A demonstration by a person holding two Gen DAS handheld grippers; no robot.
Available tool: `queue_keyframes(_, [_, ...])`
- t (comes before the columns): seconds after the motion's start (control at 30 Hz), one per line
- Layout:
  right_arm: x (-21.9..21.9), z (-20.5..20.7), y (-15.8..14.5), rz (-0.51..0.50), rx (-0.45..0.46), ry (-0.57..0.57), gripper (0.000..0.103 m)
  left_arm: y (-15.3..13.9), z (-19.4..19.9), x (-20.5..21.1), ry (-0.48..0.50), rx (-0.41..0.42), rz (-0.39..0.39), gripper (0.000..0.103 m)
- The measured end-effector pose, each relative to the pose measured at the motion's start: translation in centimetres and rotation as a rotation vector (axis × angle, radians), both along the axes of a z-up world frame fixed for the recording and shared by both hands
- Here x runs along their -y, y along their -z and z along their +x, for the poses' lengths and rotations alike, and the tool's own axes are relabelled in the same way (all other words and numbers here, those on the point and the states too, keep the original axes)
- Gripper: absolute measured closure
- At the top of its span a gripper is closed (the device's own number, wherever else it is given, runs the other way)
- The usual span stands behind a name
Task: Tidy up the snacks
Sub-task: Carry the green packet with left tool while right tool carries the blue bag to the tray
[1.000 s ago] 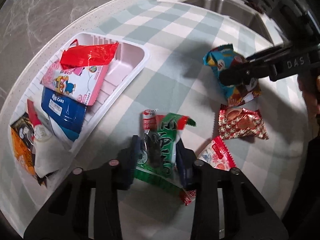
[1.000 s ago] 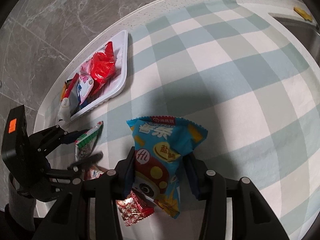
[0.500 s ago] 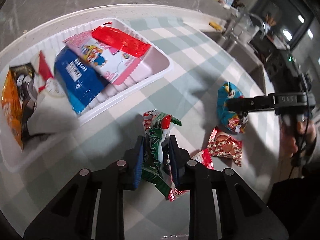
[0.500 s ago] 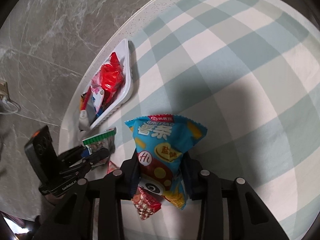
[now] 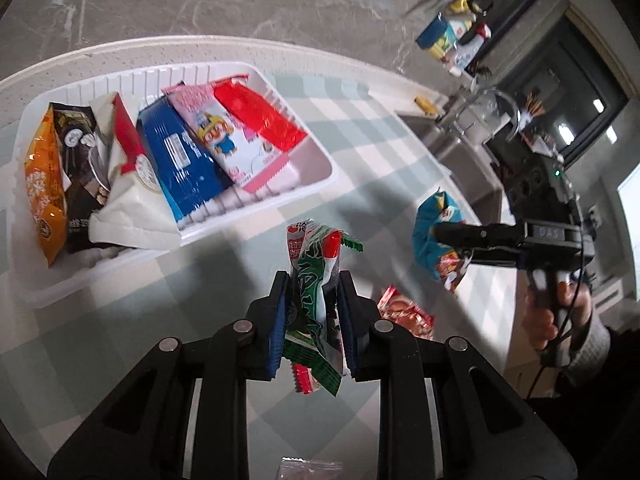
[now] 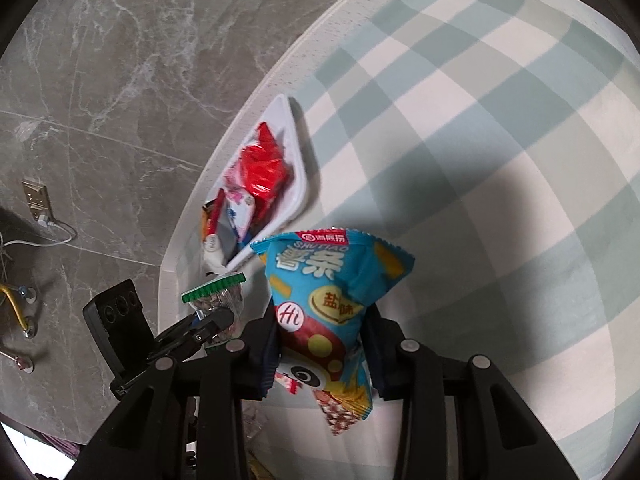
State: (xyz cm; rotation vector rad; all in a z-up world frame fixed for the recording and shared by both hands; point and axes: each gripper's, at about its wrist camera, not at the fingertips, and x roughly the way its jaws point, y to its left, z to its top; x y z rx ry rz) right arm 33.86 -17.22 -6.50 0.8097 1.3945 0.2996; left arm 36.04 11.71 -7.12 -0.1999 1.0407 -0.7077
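Your left gripper (image 5: 312, 312) is clamped on a green, red and white crinkled plastic snack packet (image 5: 316, 292); its jaws have just been closing, and the blue pads now press the packet from both sides. The packet hangs clear of the green-and-white checked tablecloth (image 5: 360, 128), its top edge pointing toward the white ribbed plastic tray (image 5: 316, 152).

In that tray, side by side, lie an orange bag (image 5: 40, 196), a dark brown bag (image 5: 78, 184), a white pouch with red trim (image 5: 128, 196), a blue packet (image 5: 180, 164), a pink cartoon-print packet (image 5: 224, 140) and a shiny red foil packet (image 5: 260, 120).

Your right gripper (image 6: 324, 344) is clamped on a bright blue puffy snack bag with red and yellow print (image 6: 332, 300); its jaws have also just been closing, and they now pinch the bag around its middle. The bag stands upright between the fingers, lifted off the cloth, well apart from the tray.

A red-and-white houndstooth-patterned packet (image 5: 404, 314) lies on the cloth just beside your left gripper's right finger, and a small red-edged packet (image 5: 302, 380) shows beneath the held green one. From the left wrist camera, your hand (image 5: 556, 316) grips the right tool's handle at the right edge.
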Motion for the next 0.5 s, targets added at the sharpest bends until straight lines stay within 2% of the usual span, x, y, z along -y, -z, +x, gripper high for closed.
queue_keyframes(0.27, [-2.0, 2.1, -0.8, 0.019, 0.030, -0.037, 0.064, -1.9, 1.0, -2.5, -0.070, 0.005, -0.070, 0.082])
queue_keyframes(0.5, [-3.9, 5.1, -1.6, 0.019, 0.069, -0.076, 0.064, -3.1, 2.3, -4.7, -0.135, 0.003, -0.094, 0.082])
